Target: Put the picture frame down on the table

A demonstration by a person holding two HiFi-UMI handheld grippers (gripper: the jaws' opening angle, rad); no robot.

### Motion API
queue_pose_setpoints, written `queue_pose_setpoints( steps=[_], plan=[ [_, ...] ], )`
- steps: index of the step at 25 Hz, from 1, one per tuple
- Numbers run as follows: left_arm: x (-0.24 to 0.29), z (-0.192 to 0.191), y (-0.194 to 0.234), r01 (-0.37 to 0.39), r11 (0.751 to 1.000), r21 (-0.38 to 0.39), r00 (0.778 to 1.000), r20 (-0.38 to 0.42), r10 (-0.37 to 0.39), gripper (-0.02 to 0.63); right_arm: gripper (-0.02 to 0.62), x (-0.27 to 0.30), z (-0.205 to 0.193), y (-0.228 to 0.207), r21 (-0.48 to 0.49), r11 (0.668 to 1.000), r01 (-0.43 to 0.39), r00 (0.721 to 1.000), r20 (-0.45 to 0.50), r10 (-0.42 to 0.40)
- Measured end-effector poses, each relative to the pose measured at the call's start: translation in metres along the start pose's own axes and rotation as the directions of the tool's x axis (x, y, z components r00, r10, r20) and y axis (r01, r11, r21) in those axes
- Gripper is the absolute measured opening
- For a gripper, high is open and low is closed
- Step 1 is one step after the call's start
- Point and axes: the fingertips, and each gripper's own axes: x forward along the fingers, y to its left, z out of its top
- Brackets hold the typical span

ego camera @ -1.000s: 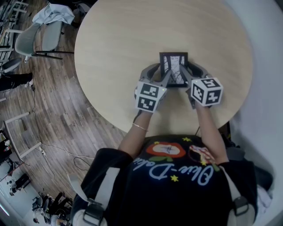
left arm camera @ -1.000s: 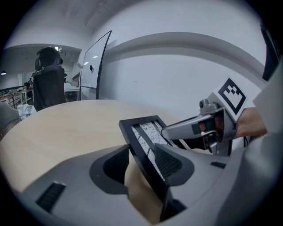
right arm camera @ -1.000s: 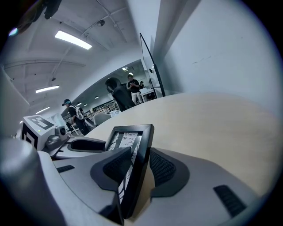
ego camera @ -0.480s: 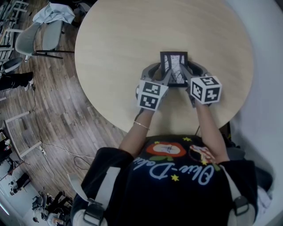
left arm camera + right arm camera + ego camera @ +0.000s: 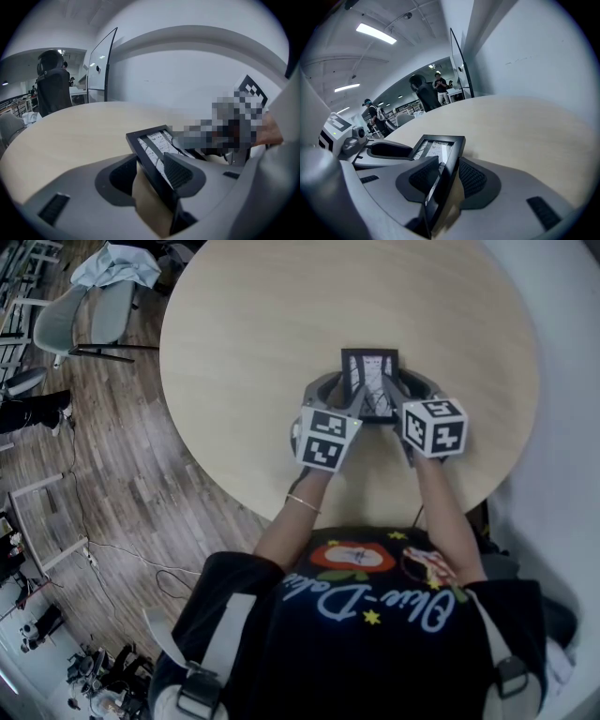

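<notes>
A small black picture frame [image 5: 370, 382] with a black-and-white print is held over the near middle of the round light wood table [image 5: 272, 315]. My left gripper [image 5: 349, 401] is shut on its left edge and my right gripper [image 5: 397, 401] on its right edge. In the left gripper view the picture frame [image 5: 152, 140] runs slanted between the pads, face up towards the right, within the left gripper [image 5: 150, 171]. In the right gripper view the picture frame [image 5: 440, 146] is pinched edge-on by the right gripper [image 5: 446, 178]. Whether its lower edge touches the table is hidden.
A grey chair with a cloth on it [image 5: 89, 301] stands on the wooden floor [image 5: 122, 465] beyond the table's left rim. A white wall runs along the table's right side. A standing glass panel [image 5: 101, 61] and several people are far off.
Both grippers and the frame have drifted slightly to the right. The hold on the frame is the same.
</notes>
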Motion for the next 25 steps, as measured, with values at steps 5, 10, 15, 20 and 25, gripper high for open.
queue_pose_setpoints(
  steps=[5,10,15,20,25],
  plan=[
    [0.002,-0.001,0.0,-0.024,1.0,0.009,1.0,-0.008,0.024,0.161,0.112,0.002,-0.001,-0.001,-0.009,1.0,0.018,1.0,-0.015,-0.018],
    [0.004,-0.002,0.0,-0.036,0.999,0.015,0.999,-0.022,0.036,0.161,0.112,0.005,-0.003,-0.003,-0.02,0.999,0.036,0.999,-0.032,-0.036],
    [0.006,-0.003,0.001,-0.046,0.999,0.02,0.998,-0.036,0.046,0.161,0.112,0.007,-0.003,-0.004,-0.039,0.998,0.053,0.998,-0.043,-0.055],
    [0.011,-0.004,0.001,-0.05,0.999,0.02,0.998,-0.032,0.051,0.161,0.112,0.009,-0.004,-0.005,-0.055,0.996,0.068,0.996,-0.051,-0.071],
    [0.012,-0.007,0.0,-0.055,0.998,0.025,0.997,-0.05,0.056,0.161,0.114,0.009,-0.006,-0.006,-0.062,0.995,0.078,0.995,-0.057,-0.081]
  ],
)
